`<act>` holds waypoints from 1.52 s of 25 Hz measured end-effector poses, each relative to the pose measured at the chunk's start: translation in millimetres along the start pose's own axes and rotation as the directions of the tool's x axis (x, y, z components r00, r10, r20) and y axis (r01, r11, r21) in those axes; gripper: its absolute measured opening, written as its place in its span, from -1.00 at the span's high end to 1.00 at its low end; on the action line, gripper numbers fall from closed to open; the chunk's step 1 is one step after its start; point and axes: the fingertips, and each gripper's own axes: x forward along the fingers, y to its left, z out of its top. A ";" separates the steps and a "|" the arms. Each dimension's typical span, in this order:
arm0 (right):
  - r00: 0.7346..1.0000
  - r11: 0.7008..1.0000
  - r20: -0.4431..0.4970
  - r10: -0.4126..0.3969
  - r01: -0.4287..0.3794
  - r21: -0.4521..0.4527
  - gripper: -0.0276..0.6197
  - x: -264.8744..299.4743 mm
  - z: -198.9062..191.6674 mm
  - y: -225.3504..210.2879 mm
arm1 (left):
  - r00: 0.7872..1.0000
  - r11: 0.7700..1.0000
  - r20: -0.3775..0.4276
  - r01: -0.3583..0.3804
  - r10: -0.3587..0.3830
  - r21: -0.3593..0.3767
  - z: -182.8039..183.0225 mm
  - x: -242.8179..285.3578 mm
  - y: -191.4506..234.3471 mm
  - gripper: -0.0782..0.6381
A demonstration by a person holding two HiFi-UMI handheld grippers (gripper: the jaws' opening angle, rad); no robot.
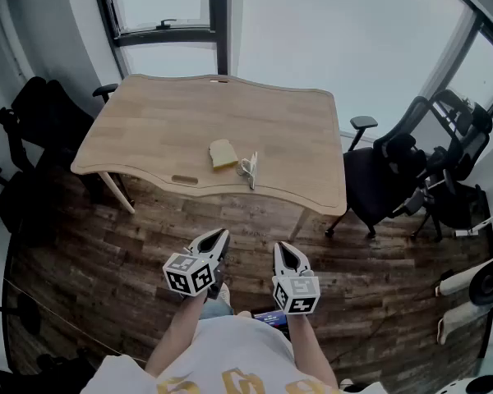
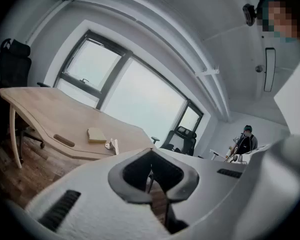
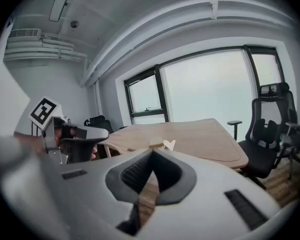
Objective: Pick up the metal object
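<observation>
Left tool (image 1: 220,238) and right tool (image 1: 283,251) were closed and empty, carried at waist: metal object (image 1: 249,169) lay well apart at 12 o'clock on bench (image 1: 164,130).

A small, pale silvery metal object (image 1: 248,169) lies flat on the wooden table (image 1: 296,138), close to its near edge. It rests just beside a tan block (image 1: 223,153), which sits at its ten o'clock in the head view.

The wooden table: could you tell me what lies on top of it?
A tan block and a metal object beside it, near the front edge; anything beneath them is covered.
</observation>
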 end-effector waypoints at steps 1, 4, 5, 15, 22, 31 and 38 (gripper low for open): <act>1.000 1.000 -0.010 0.000 0.000 -0.005 0.88 -1.9 -0.4 1.1 | 1.000 1.000 0.012 -0.003 0.004 -0.002 2.4 -2.3 0.0 0.73; 1.000 1.000 -0.028 0.002 -0.003 -0.011 0.88 -9.2 -2.7 4.2 | 0.999 1.000 0.035 -0.012 0.012 0.002 6.7 -7.7 -2.3 0.73; 1.000 1.000 -0.029 0.004 -0.004 -0.011 0.88 -11.7 -3.7 4.7 | 0.999 1.000 0.035 -0.015 0.015 0.011 7.0 -8.7 -3.7 0.73; 1.000 1.000 -0.019 0.011 -0.011 0.010 0.88 -17.3 -4.9 4.2 | 1.000 1.000 0.024 -0.018 0.018 0.012 -1.9 -13.3 -6.7 0.73; 0.999 1.000 -0.050 -0.016 0.017 0.020 0.88 11.4 -8.8 -14.3 | 0.998 0.999 0.057 -0.020 0.017 0.046 13.5 9.2 10.2 0.73; 0.997 0.999 -0.068 -0.033 0.033 0.006 0.88 107.7 23.2 -41.9 | 0.999 0.999 0.050 -0.005 0.003 0.042 61.0 101.2 80.1 0.73; 0.993 0.993 -0.081 -0.088 0.094 0.077 0.88 187.0 52.6 -86.7 | 0.995 0.997 0.087 0.045 -0.040 -0.057 109.6 186.5 127.3 0.73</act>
